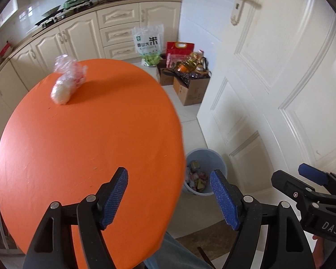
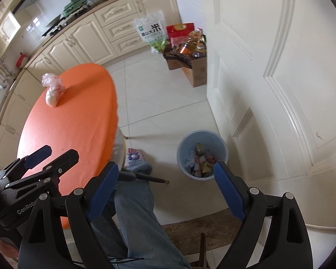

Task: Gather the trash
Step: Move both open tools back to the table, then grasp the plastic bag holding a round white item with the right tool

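A clear plastic bag [image 1: 65, 83] with white contents lies on the far side of the round orange table [image 1: 89, 145]; it also shows in the right wrist view [image 2: 52, 89]. A light blue trash bin [image 1: 205, 171] holding several wrappers stands on the floor beside the table, also in the right wrist view [image 2: 201, 154]. My left gripper [image 1: 169, 198] is open and empty over the table's near right edge. My right gripper [image 2: 165, 189] is open and empty above the floor, near the bin; it also shows in the left wrist view [image 1: 298, 178].
A white door [image 1: 280, 78] fills the right side. Cardboard boxes with bottles [image 1: 190, 76] and a rice bag [image 1: 149, 42] stand on the floor by cream cabinets [image 1: 78, 35]. The person's leg and foot [image 2: 134, 159] are under the table edge.
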Tool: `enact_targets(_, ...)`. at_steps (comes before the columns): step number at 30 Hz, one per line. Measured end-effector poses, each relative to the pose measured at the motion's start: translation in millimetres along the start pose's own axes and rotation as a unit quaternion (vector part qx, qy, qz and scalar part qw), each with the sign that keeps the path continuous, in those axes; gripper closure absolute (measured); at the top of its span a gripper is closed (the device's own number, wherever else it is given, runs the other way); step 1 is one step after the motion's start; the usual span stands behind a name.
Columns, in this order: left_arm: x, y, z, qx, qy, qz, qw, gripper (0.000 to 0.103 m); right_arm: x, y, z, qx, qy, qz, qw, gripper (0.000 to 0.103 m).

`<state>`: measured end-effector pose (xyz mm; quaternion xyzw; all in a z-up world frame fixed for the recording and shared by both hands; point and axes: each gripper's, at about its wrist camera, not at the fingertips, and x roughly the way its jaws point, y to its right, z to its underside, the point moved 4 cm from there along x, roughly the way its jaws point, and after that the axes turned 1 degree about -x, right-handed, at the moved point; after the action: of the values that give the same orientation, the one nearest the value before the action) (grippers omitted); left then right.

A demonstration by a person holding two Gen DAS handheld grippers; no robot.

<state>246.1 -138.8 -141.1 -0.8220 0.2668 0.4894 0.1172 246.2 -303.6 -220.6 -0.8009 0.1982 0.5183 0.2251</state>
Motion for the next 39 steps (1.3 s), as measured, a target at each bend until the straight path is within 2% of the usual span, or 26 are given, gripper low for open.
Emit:
enact_targets(9, -56, -82, 28, -0.072, 0.026, -0.039, 0.9963, 0.028, 13, -87, 0, -0.072, -0.003, -0.030, 0.997, 0.010)
enact_targets(17, -76, -163, 36, -0.149, 0.035, -0.095, 0.9837, 0.024, 41, -171, -13, -0.141, -0.018, -0.050, 0.989, 0.009)
enact_targets(21, -72, -199, 27, -0.180, 0.027, -0.109, 0.9772, 0.024, 63, -216, -27, -0.179, -0.029, -0.058, 0.982, 0.009)
enact_targets(28, -56, -263, 8, -0.214, 0.015, -0.131, 0.9681, 0.024, 101, -269, -58, -0.209, -0.040, -0.073, 0.974, 0.009)
enact_targets(34, -24, -302, -16, -0.227, -0.006, -0.137, 0.9642, 0.024, 149, -304, -100, -0.223, -0.045, -0.049, 0.972, 0.009)
enact_targets(39, 7, -325, -40, -0.221, -0.020, -0.152, 0.9631, 0.024, 195, -325, -133, -0.241, -0.045, -0.006, 0.970, 0.009)
